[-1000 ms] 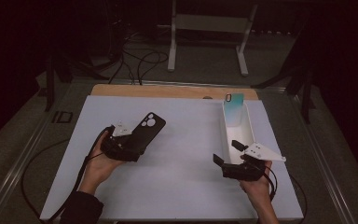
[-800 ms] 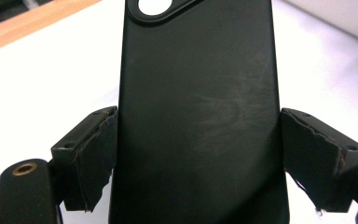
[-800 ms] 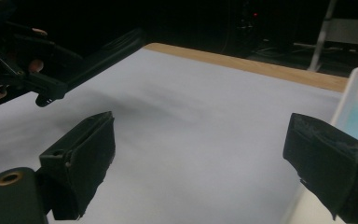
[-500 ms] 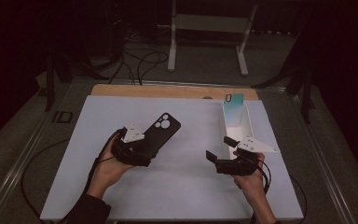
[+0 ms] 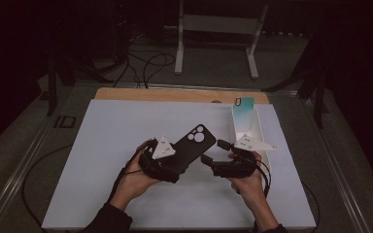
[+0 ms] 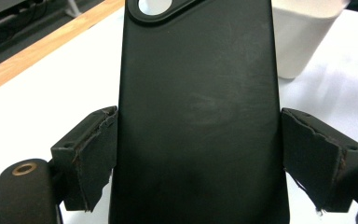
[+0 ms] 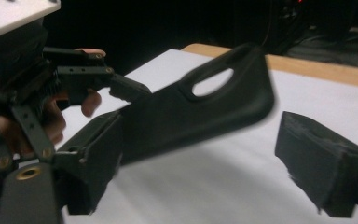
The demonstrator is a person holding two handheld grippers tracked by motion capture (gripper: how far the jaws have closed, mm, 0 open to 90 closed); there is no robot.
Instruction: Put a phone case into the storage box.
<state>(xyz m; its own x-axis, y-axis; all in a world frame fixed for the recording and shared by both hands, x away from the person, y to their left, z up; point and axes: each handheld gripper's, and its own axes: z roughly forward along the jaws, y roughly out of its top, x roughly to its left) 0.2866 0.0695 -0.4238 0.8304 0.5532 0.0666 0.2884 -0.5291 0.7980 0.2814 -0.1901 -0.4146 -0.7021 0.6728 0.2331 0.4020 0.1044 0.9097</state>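
- high view: your left gripper (image 5: 175,158) clamps the black phone case (image 5: 193,144) above the white mat (image 5: 102,145); your right gripper (image 5: 212,151) gapes beside it.
- left gripper view: only the case's edges are pinched, so a bump could twist it loose; its top is cut off.
- right gripper view: the case is blurred, contact unclear.

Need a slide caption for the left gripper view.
Left hand-held gripper clamps a black phone case by its edges above the white table.
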